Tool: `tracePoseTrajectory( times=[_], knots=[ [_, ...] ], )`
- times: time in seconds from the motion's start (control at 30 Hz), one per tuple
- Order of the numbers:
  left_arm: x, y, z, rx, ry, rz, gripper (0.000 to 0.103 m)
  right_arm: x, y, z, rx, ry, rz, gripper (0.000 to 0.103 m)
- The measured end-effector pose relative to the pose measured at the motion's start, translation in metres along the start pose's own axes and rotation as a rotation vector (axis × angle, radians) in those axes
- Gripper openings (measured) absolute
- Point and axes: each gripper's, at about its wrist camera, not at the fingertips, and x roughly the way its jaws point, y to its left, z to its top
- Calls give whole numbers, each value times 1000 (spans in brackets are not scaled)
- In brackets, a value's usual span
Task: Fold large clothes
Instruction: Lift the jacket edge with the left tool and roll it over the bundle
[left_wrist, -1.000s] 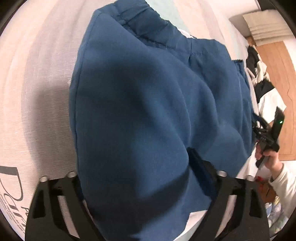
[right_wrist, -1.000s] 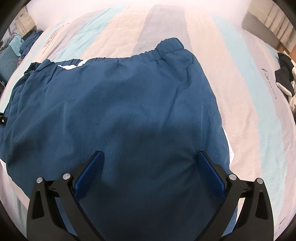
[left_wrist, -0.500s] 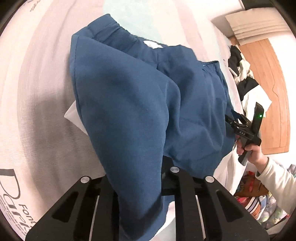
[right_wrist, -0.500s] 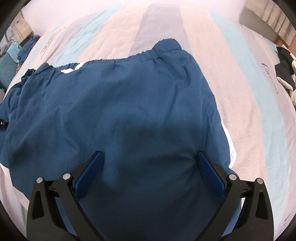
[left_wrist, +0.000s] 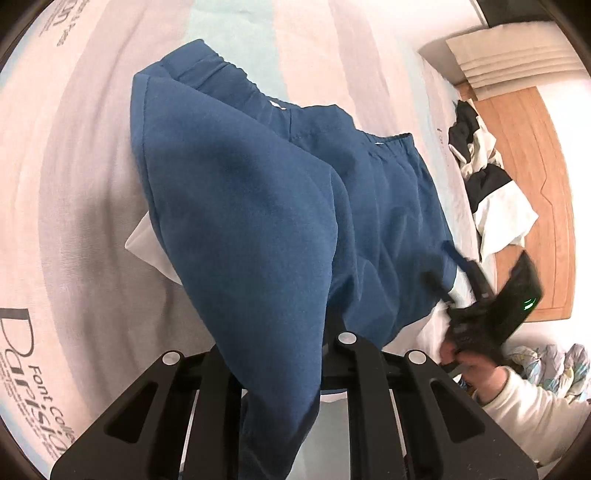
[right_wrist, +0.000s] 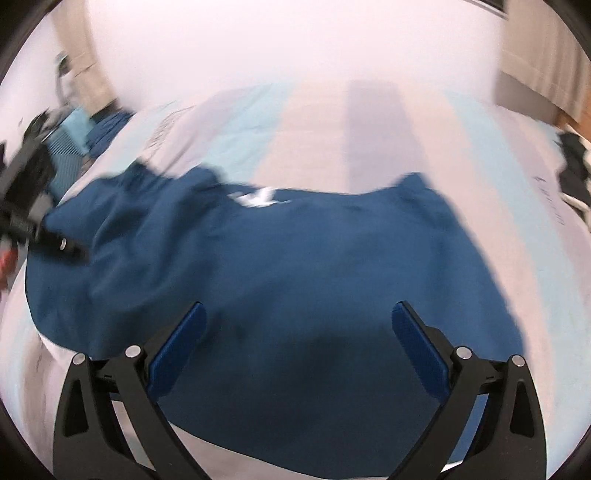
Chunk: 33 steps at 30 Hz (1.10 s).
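A large dark blue garment with an elastic waistband (left_wrist: 258, 192) lies on the striped bed. My left gripper (left_wrist: 280, 354) is shut on a fold of its near left edge and lifts it off the sheet; the cloth hides the fingertips. In the right wrist view the same garment (right_wrist: 314, 266) is spread flat, blurred by motion. My right gripper (right_wrist: 299, 332) is open, its blue pads wide apart just above the cloth. The right gripper also shows in the left wrist view (left_wrist: 487, 306), at the garment's far right edge, held by a hand.
The bed sheet (left_wrist: 74, 184) has pink, grey and pale blue stripes with printed lettering. A white layer (left_wrist: 147, 243) peeks from under the garment. Black and white clothes (left_wrist: 484, 177) lie at the right by a wooden headboard (left_wrist: 535, 184). More clothes (right_wrist: 74, 125) sit at the bed's far left.
My left gripper closed on the garment's edge and raised it, bunching the cloth toward the right. The right gripper stayed open and pulled back, tilting up; its view is now blurred.
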Motion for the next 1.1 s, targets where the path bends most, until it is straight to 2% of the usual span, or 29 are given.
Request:
tracePoseTrajectory(
  times=[0.07, 0.2, 0.5, 0.6, 0.67, 0.8, 0.97, 1.1],
  knots=[
    [-3, -14, 3, 2, 5, 9, 12, 22, 8, -2, 36, 41, -5, 90],
    [-14, -47, 11, 8, 9, 12, 12, 50, -4, -14, 141, 89, -31, 89],
    [0, -114, 25, 61, 57, 83, 12, 65, 1, -30, 97, 85, -56, 90],
    [3, -131, 31, 49, 69, 124, 12, 48, -2, -28, 106, 55, -44, 88],
    [5, -138, 34, 37, 76, 142, 12, 25, -5, -34, 100, 2, -57, 88],
    [11, -163, 36, 25, 88, 195, 12, -13, -19, -60, 98, -62, -95, 88],
    [26, -196, 39, 30, 105, 269, 12, -29, -43, -85, 120, -67, -149, 88],
    [49, -228, 47, 49, 129, 325, 12, -34, -60, -96, 121, -60, -142, 88]
  ],
)
